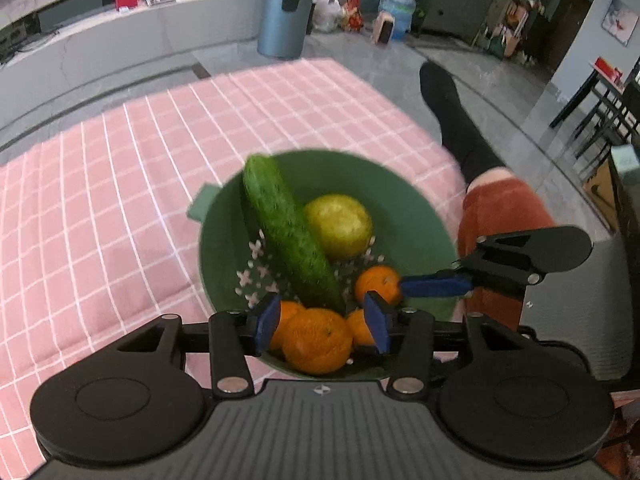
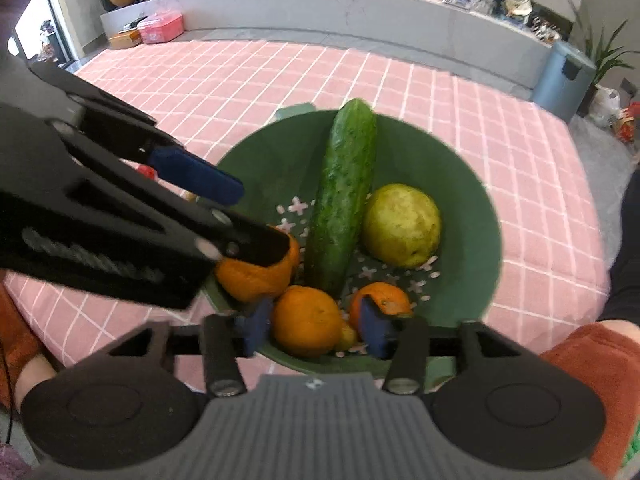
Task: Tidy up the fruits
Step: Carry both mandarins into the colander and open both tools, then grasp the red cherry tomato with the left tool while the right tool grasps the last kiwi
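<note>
A green bowl (image 1: pixel 404 216) (image 2: pixel 472 216) sits on a pink checked cloth. It holds a long cucumber (image 1: pixel 286 228) (image 2: pixel 346 196), a yellow-green round fruit (image 1: pixel 340 226) (image 2: pixel 402 224) and several oranges. My left gripper (image 1: pixel 322 322) is open over the bowl's near rim, its blue pads either side of a big orange (image 1: pixel 318 340). My right gripper (image 2: pixel 316 326) is open, its pads either side of another orange (image 2: pixel 306 320). In the left wrist view the right gripper's fingers (image 1: pixel 436 285) reach in beside a small orange (image 1: pixel 376 282). In the right wrist view the left gripper's body covers part of an orange (image 2: pixel 256 280).
The pink checked cloth (image 1: pixel 120 184) (image 2: pixel 240 76) covers the surface around the bowl. A person's leg in a black sock (image 1: pixel 452 116) and red trousers lies at the right. A grey bin (image 1: pixel 282 20) and a low ledge with clutter stand beyond the cloth.
</note>
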Motion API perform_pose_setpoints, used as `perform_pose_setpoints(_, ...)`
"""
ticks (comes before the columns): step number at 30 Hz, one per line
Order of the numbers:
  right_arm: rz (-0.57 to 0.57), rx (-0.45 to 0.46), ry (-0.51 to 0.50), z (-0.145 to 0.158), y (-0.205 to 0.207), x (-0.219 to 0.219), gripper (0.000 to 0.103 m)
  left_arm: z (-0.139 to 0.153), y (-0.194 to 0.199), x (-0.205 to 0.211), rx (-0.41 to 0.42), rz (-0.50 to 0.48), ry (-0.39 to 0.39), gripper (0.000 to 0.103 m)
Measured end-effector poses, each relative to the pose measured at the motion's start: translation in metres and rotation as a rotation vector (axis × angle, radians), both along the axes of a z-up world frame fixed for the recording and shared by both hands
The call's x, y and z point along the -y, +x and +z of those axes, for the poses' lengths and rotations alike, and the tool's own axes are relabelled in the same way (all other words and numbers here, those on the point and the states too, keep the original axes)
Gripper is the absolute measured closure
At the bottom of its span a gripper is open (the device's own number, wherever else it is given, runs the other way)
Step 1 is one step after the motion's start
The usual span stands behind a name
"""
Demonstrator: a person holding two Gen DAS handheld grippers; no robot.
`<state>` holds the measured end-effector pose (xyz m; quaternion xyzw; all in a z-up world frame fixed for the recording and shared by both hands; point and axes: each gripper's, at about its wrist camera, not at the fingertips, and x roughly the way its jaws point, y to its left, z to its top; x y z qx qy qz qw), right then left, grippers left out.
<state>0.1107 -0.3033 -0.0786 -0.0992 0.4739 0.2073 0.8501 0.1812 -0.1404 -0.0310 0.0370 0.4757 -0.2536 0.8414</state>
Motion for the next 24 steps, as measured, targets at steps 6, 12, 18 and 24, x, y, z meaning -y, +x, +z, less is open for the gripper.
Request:
perform_pose_setpoints(6, -0.057, 0.032, 0.007, 0.013, -0.012, 0.008, 0.034, 0.032, -0.016, -0.017, 0.088, 0.053, -0.022, 0.045)
perform_pose_setpoints(12, -0.072, 0.069, 0.076, 0.030, -0.030, -0.001, 0.031, 0.049, -0.034, -0.038, 0.133, 0.067, -0.020, 0.045)
perform_pose_setpoints(18, -0.075, 0.154, 0.145, 0.043, -0.049, -0.020, 0.031, 0.056, -0.052, -0.071, 0.161, 0.110, -0.033, 0.045)
perform_pose_setpoints(24, -0.094, 0.264, 0.187, 0.048, -0.069, -0.043, 0.031, 0.053, -0.067, -0.109, 0.207, 0.163, -0.044, 0.045)
